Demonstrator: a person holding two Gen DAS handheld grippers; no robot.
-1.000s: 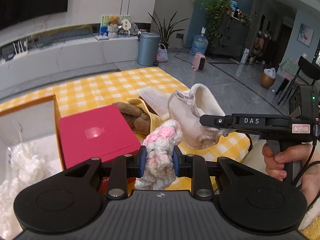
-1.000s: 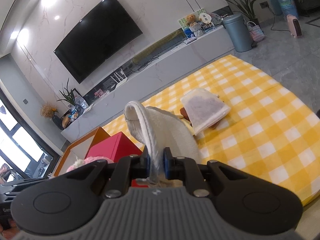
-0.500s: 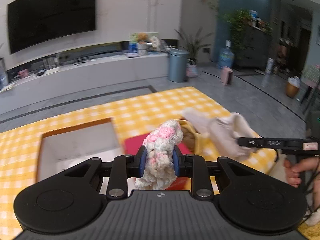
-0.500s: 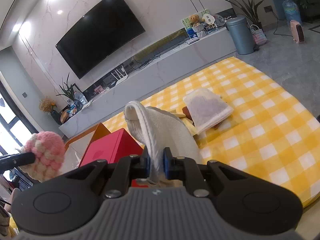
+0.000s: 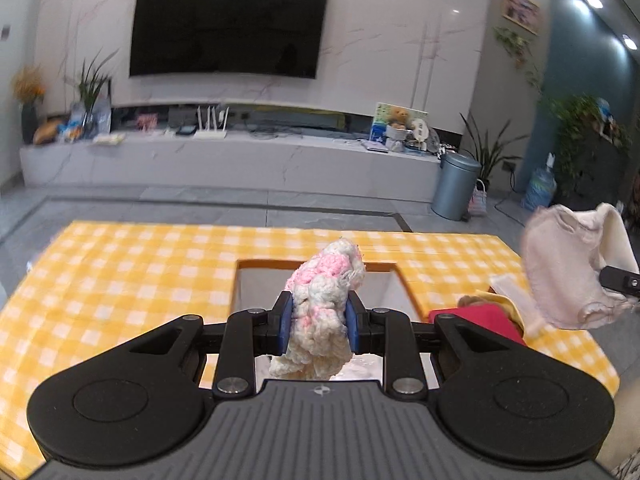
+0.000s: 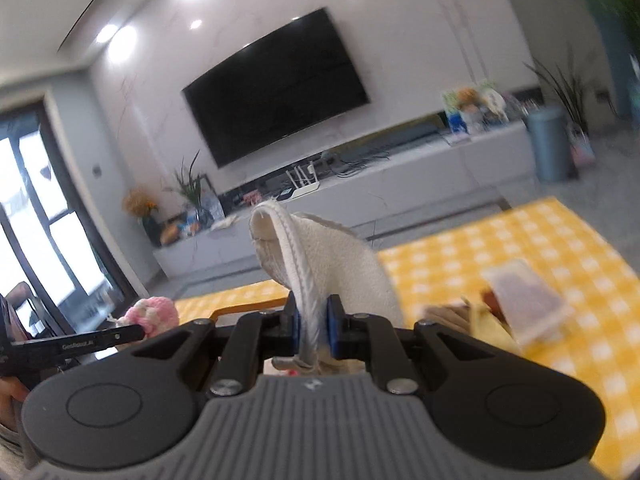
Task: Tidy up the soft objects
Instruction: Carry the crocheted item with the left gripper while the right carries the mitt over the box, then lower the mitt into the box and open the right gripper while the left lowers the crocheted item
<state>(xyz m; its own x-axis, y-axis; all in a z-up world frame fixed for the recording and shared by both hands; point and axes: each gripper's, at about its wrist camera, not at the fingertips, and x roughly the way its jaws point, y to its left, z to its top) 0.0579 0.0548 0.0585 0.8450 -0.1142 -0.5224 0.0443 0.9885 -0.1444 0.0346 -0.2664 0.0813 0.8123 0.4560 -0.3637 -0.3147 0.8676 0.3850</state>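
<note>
1. Leftmost, the left gripper (image 5: 318, 322) pinches a pink-and-white crocheted toy (image 5: 320, 304) over the open storage box (image 5: 256, 280), apparently ready to drop it in.
2. Rightward, the red box (image 5: 476, 316) lies on the yellow checked cloth (image 5: 120, 272).
3. Farthest right, the right gripper (image 6: 312, 326) clamps a cream fleece garment (image 6: 336, 256), lifted clear for sorting.

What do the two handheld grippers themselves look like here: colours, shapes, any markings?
Both match: the left gripper and right gripper have a grey ribbed body, two round black lobes, black linkage arms with silver screws, and blue pads on the jaws. A small logo marks each body. White lettering runs along the left gripper's side in the right wrist view.
</note>
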